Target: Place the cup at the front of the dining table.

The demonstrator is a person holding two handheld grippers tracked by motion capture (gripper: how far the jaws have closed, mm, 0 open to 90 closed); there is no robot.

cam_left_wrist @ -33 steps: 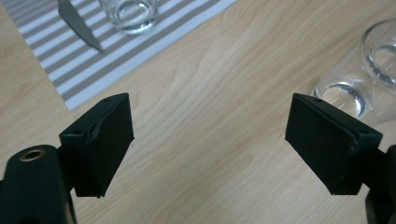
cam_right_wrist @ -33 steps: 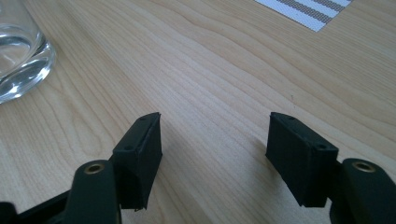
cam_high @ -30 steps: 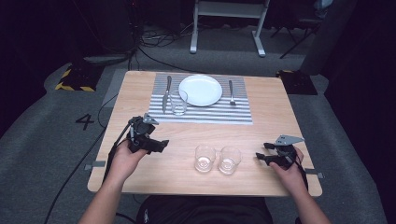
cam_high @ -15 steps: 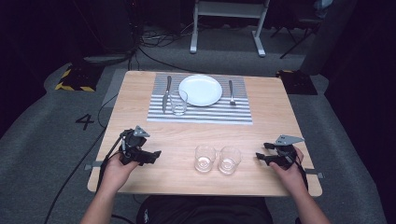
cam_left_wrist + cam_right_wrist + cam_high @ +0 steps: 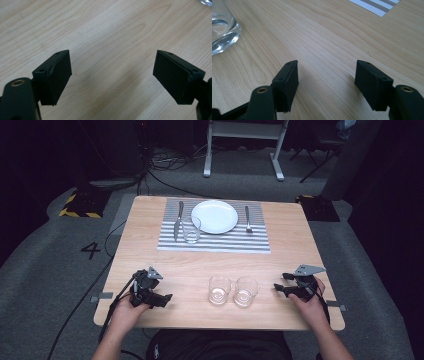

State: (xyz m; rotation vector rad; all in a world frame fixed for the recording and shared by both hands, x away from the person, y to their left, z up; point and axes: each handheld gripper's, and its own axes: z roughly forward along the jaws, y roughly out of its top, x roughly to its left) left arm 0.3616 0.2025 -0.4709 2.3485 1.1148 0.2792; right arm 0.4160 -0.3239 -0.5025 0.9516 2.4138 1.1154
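My left claw [image 5: 161, 299] and right claw [image 5: 283, 287] rest low on the counter [image 5: 200, 265], both open, empty; the right gripper view catches a glass [image 5: 222, 27].

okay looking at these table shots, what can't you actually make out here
- Glass in the right gripper view: cut off by the left and top edges, so its rim is unseen.
- Fork and knife on the striped placemat, high view: too small to tell details.
- Glass beside the plate, high view: too small to tell if it holds liquid.
- Something shiny in the left gripper view: cut off by the top right corner.
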